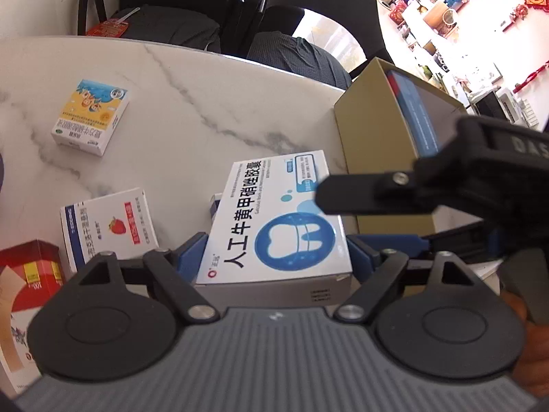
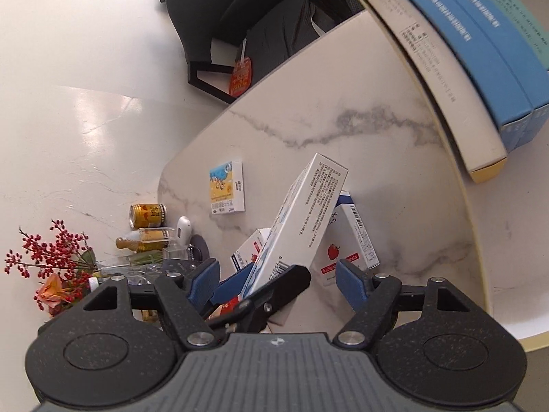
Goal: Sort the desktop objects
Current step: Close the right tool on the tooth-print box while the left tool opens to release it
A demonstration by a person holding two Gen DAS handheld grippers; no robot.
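Left gripper: The left gripper (image 1: 274, 257) has its blue pads on both sides of a big white box (image 1: 278, 219). It holds the box up off the table, tilted.
Right gripper: The right gripper (image 2: 278, 274) stands open with nothing held. In the right wrist view its blue fingers (image 2: 350, 283) sit near the low end of the tilted box, but they do not press on it.
Big white box: It has a blue tooth picture on it. It is near the middle of the table (image 1: 206, 103), just left of the tray.
Tray: A tan tray (image 1: 374, 130) sits at the right side of the table. Blue boxes (image 1: 417, 116) already stand in it in a row, next to a long cream box (image 2: 429, 79).
Done so far: Some boxes are in the tray, so part of the sorting looks done.
Still out: A yellow and blue box (image 1: 91, 116) lies alone at the far left. A strawberry box (image 1: 109, 226) lies near the left. A red box (image 1: 31, 274) sits at the near left edge. One more strawberry box (image 2: 343, 240) stands behind the held box in the right wrist view.
Other things: A gold can (image 2: 147, 214), a small bottle (image 2: 147, 237) and red berries (image 2: 51, 250) sit at the table's left end.
What is left: The held box likely goes into the tray next. After that, at least four boxes still wait.
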